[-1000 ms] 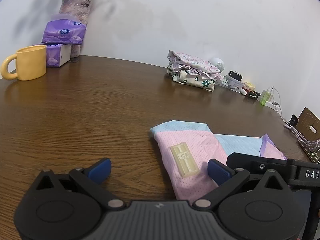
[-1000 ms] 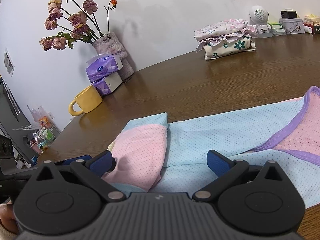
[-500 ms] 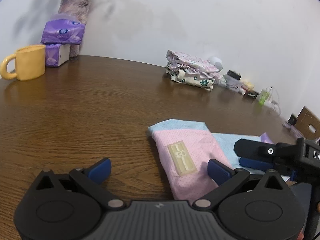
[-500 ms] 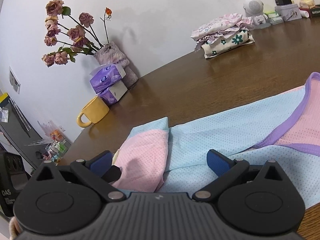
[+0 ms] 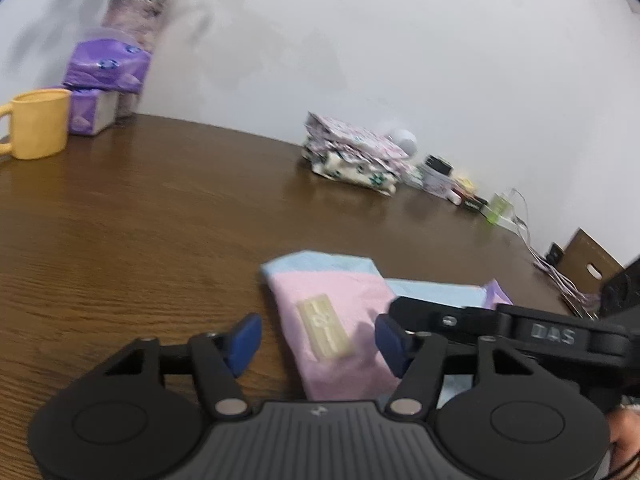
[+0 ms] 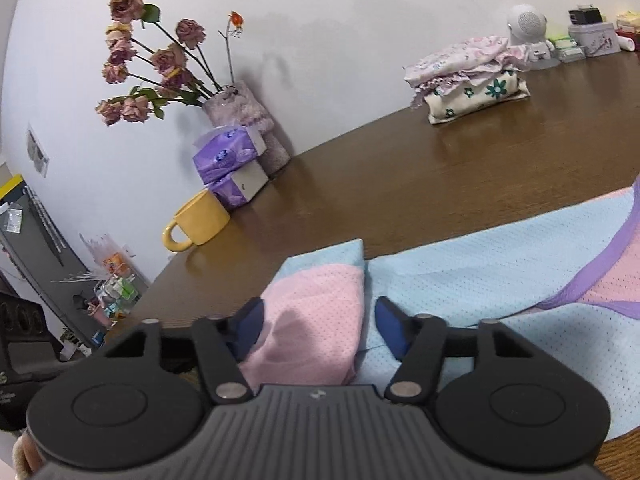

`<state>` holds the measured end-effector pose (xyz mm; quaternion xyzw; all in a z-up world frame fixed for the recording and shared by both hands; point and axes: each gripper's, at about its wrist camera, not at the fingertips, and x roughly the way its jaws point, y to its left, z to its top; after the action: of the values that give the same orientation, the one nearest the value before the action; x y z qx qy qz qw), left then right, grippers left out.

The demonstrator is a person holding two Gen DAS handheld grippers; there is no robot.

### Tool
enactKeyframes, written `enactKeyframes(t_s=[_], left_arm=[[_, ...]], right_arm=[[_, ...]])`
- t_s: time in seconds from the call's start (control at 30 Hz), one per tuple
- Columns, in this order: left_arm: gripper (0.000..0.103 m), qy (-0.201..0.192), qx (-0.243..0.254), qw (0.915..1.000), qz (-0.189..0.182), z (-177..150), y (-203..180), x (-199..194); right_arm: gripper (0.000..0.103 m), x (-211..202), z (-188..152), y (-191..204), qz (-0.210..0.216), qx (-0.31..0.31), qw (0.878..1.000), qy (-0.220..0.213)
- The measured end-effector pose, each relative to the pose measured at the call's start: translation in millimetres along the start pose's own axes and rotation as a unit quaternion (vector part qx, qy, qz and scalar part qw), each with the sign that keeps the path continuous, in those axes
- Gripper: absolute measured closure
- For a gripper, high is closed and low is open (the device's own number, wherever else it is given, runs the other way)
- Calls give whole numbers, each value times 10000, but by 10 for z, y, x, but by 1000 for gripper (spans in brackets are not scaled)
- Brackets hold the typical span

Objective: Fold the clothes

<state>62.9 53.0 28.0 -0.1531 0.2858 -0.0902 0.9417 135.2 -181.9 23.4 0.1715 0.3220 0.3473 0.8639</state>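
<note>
A pink, light-blue and purple mesh garment (image 6: 480, 272) lies on the brown wooden table (image 5: 140, 220). Its folded pink sleeve (image 5: 340, 312) carries a cream label (image 5: 326, 332). My left gripper (image 5: 318, 342) straddles that sleeve from the near side. Its jaws are closing, and the left pad is still over bare wood, apart from the cloth. My right gripper (image 6: 320, 330) straddles the same pink sleeve (image 6: 316, 320) from the other side. Its jaws are closing too, with a small gap at the right pad. One of its black fingers (image 5: 424, 312) reaches over the garment in the left wrist view.
A yellow mug (image 5: 38, 128), purple tissue packs (image 5: 106, 66) and a vase of dried roses (image 6: 240, 112) stand at the back left. A stack of folded floral clothes (image 5: 356, 156) sits by the wall. Small boxes, cables and a cardboard box (image 5: 588, 260) line the right edge.
Both grippers' jaws have narrowed around the pink sleeve. In the left wrist view the right gripper has reached further in over the garment.
</note>
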Motion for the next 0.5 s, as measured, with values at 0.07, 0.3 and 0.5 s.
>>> enactKeyframes(t_s=[0.07, 0.3, 0.5], left_arm=[[53, 82, 0, 9999, -87, -9, -7, 18], [67, 136, 1, 9996, -254, -26, -7, 24], [31, -15, -149, 9998, -132, -22, 31, -60]], right_arm=[[62, 42, -9, -26, 72, 106, 9998, 147], [91, 48, -43, -8, 142, 60, 9997, 190], [43, -18, -22, -110, 122, 374, 9992, 76]])
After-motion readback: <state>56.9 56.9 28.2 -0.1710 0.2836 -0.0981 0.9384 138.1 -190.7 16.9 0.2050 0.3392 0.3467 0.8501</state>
